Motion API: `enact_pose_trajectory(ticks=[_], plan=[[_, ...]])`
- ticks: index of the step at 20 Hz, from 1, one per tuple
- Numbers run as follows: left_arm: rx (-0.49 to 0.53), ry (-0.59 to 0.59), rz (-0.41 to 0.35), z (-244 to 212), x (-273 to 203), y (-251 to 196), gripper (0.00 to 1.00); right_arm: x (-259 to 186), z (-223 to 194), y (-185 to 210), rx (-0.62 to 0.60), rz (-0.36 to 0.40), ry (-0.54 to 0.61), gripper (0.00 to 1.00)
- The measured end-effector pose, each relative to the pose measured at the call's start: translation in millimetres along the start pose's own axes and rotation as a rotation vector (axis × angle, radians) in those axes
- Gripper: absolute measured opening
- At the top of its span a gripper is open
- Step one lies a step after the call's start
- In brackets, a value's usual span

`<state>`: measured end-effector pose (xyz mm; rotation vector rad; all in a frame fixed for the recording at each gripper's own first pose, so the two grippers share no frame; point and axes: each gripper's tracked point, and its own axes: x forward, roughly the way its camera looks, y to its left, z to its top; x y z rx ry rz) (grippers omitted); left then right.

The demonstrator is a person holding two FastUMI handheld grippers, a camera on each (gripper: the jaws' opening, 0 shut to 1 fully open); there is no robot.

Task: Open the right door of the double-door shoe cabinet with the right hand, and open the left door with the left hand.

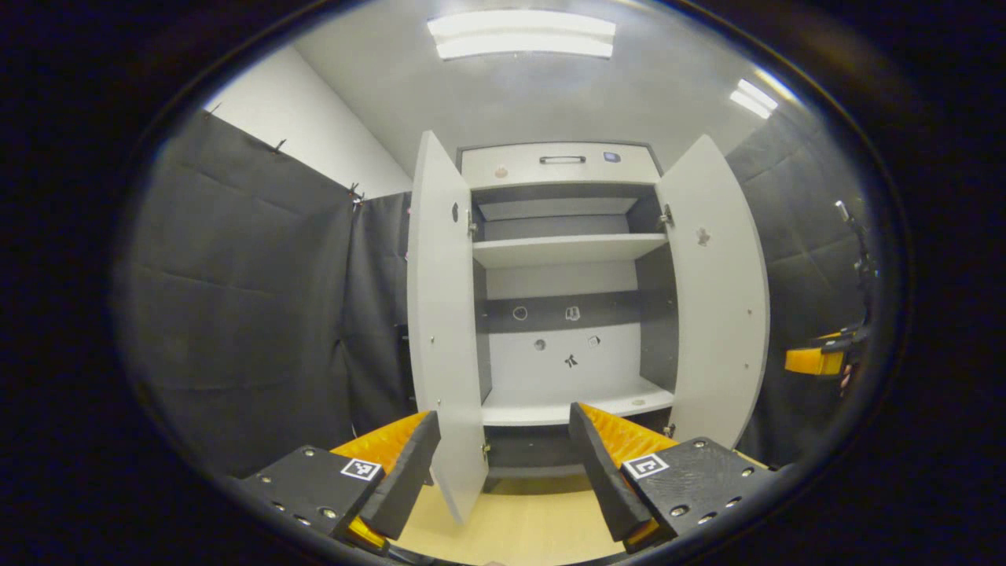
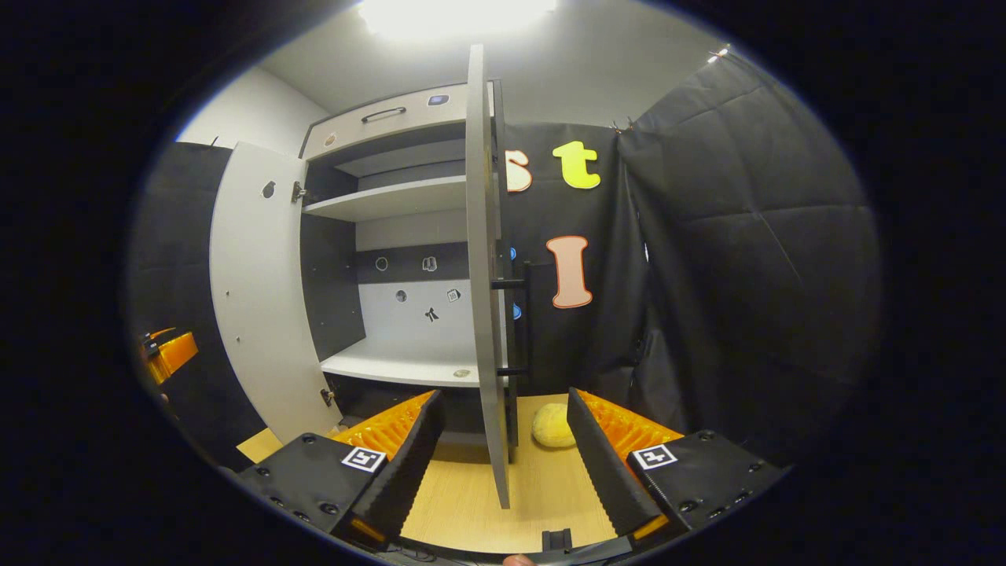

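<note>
In the left gripper view, the left gripper (image 1: 503, 464) has its fingers spread wide and holds nothing. The left door (image 1: 442, 330) stands swung out between them, and the right door (image 1: 719, 299) is swung out too. The shoe cabinet (image 1: 562, 259) shows its bare shelves (both doors look fully open, I think). To finish well, pull back slowly and do not bump the door.

In the right gripper view, the right gripper (image 2: 503, 464) is spread wide as well, empty, with the right door's edge between its fingers. A yellow ball (image 2: 552, 425) lies on the floor just behind the door, so draw straight back.
</note>
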<state>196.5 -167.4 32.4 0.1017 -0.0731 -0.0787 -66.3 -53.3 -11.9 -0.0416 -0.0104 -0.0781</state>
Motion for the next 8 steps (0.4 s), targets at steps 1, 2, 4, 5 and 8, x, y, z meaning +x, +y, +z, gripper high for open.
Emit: enact_pose_trajectory(ticks=[1, 2, 4, 5, 8], plan=[[0.006, 0.014, 0.002, -6, 0, 3, 0.95, 0, 3, 2, -0.005, -0.015, -0.022, 0.98], [0.003, 0.022, 0.000, -12, 2, 6, 0.95, -1, 3, 8, -0.012, -0.018, -0.028, 0.98], [-0.018, 0.039, 0.003, -25, 6, 22, 0.95, -1, 1, 18, -0.027, -0.024, -0.040, 0.98], [-0.025, 0.040, 0.005, -29, 8, 27, 0.95, -2, 3, 21, -0.034, -0.030, -0.048, 0.98], [-0.052, 0.050, -0.020, -45, 12, 30, 0.95, -3, -3, 33, -0.043, -0.052, -0.042, 0.98]])
